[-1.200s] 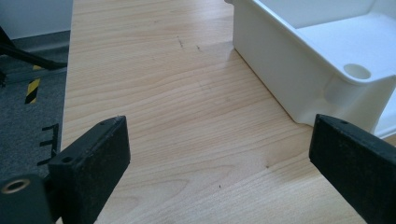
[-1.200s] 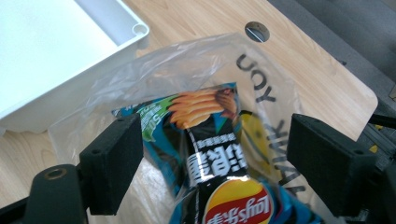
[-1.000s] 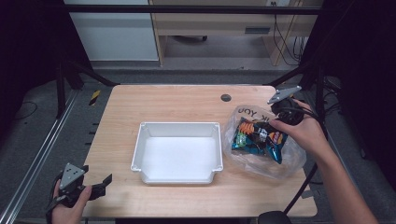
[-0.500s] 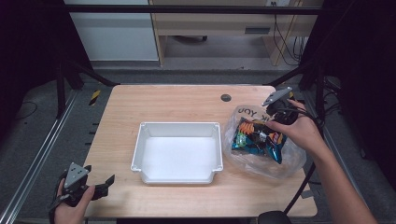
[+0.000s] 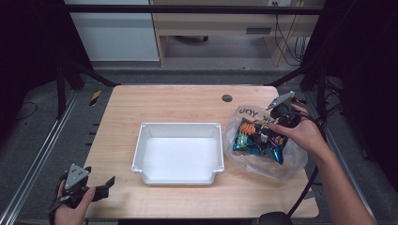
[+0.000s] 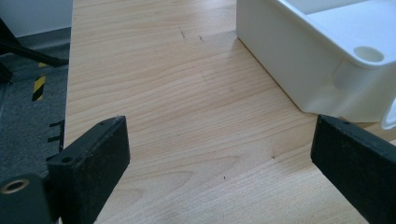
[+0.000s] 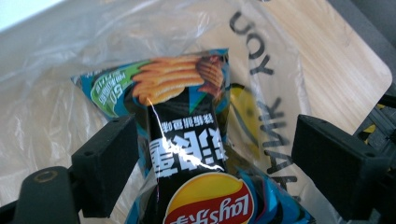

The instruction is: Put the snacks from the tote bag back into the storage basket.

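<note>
right gripper (image 7: 212, 158) over the chip bag (image 7: 187, 140), jaws apart
clear plastic bag (image 5: 286, 161) wraps it; white tray (image 5: 178, 152) beside; left gripper (image 6: 219, 168) jaws apart too

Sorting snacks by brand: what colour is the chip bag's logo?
Red and yellow, on the black-and-blue chip bag; clearest in the right gripper view.

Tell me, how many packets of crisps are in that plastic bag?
2 that I can make out: a black packet lying on top between the right claw's open jaws, and a blue packet under it. The plastic bag is crumpled, so more may be hidden.
</note>
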`<state>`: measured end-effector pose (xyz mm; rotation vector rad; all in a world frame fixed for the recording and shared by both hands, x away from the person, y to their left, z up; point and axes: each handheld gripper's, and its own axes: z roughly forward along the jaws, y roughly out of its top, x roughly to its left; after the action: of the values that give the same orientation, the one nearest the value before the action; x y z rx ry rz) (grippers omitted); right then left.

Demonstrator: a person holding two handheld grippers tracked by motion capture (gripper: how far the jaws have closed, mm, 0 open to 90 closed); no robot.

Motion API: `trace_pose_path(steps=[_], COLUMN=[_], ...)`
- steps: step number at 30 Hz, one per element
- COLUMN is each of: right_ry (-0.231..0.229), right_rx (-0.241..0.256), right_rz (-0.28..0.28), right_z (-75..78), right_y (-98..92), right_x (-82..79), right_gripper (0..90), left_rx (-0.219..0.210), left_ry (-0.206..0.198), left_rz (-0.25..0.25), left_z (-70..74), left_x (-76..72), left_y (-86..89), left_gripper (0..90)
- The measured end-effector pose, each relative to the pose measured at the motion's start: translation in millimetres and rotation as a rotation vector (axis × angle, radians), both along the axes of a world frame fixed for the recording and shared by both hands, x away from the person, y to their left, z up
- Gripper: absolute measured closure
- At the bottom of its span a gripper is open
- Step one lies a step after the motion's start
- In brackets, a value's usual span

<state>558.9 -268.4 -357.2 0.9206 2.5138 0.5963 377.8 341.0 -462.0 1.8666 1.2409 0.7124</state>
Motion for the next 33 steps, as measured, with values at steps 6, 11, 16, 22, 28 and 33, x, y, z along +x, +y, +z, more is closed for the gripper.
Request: trace_pose_path(steps=[6, 11, 16, 22, 28, 33], right_ry=[0.032, 0.054, 0.072, 0.081, 0.106, 0.123], right_rx=[-0.02, -0.027, -0.028, -0.05, -0.059, -0.07], right_rz=[0.012, 0.019, 0.049, 0.073, 0.067, 0.072], right_z=[-11.1, -20.3, -30.8, -44.0, -54.7, -61.7], right_y=[3.0, 9.4, 14.0, 16.8, 17.5, 19.6], right_x=[4.0, 11.1, 12.5, 16.3, 20.0, 23.1], right_gripper=[12.2, 8.9, 8.7, 10.5, 11.4, 11.4], left_rx=[0.011, 0.026, 0.022, 0.019, 0.014, 0.02], left_ry=[0.003, -0.002, -0.012, -0.014, -0.016, -0.007], left_rz=[-0.001, -0.006, -0.006, 0.012, 0.016, 0.008], left_z=[-0.6, 0.3, -0.6, -1.5, -1.3, -1.8], left_x=[-0.6, 1.9, -0.2, 0.7, -1.9, 0.8], left_y=[1.0, -1.2, -2.9, 3.1, 4.8, 2.0], left_gripper=[4.1, 4.1, 4.1, 3.9, 4.0, 4.0])
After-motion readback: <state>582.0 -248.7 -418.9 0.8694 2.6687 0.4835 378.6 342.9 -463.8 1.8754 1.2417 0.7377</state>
